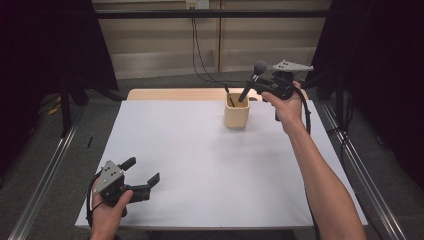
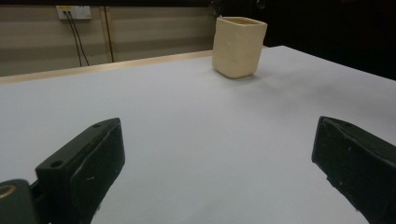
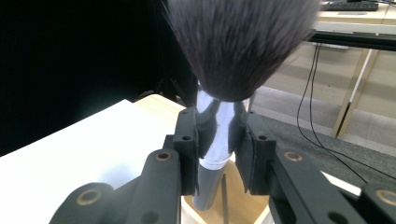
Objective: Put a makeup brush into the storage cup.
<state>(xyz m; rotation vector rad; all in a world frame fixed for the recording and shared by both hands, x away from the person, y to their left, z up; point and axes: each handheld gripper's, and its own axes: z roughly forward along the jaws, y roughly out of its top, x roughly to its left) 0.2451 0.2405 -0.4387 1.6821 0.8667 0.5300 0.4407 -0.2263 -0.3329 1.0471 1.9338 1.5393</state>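
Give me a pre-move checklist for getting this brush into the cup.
1. Grip on brush: ok. The right gripper has its jaws clamped on the shiny ferrule of the brush, bristles up.
2. Handle aimed at cup: ok. In the high view the brush slants with its lower end at the mouth of the cup.
3. Room in cup: cannot tell. A thin dark stick already stands in it; the inside is hardly visible.
4. Cup upright and steady: ok. It stands flat on the table.
5. Left gripper out of the way: ok. The left gripper is open at the near left corner, holding nothing.
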